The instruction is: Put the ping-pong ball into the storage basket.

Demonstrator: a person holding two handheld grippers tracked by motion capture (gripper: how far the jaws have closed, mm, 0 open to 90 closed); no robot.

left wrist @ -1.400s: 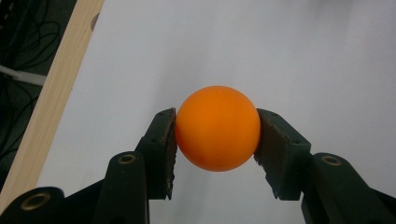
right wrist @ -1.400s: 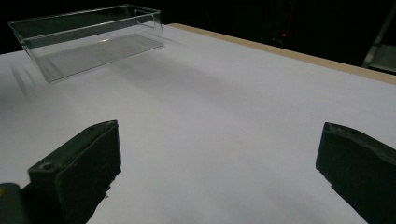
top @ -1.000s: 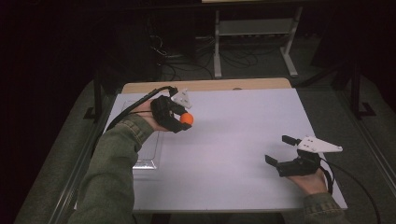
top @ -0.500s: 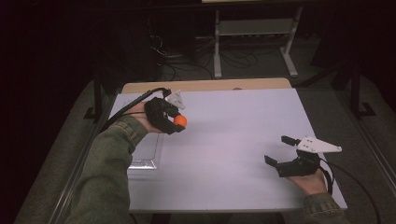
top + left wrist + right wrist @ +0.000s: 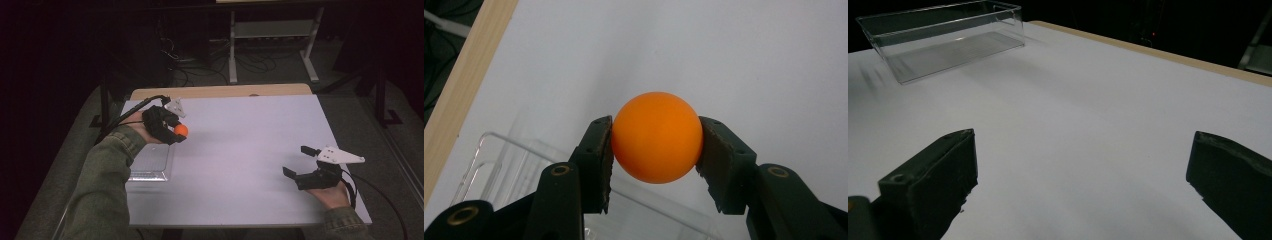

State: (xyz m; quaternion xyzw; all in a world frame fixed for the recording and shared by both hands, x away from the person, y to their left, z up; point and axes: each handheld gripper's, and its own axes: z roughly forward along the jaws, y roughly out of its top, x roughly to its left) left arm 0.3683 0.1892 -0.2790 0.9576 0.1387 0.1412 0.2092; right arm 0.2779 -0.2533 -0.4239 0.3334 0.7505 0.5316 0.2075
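A light, smooth orange ball [image 5: 657,137] is pinched across its middle between the left gripper [image 5: 657,150] jaws; slipping is likely.

From my station: small orange ball [image 5: 181,130] sits between the left gripper's [image 5: 176,131] pads, above the white table [image 5: 240,150] at ten o'clock; clear plastic rectangular tray [image 5: 150,165] just beneath, at nine; right gripper [image 5: 300,162] at four o'clock, well apart.
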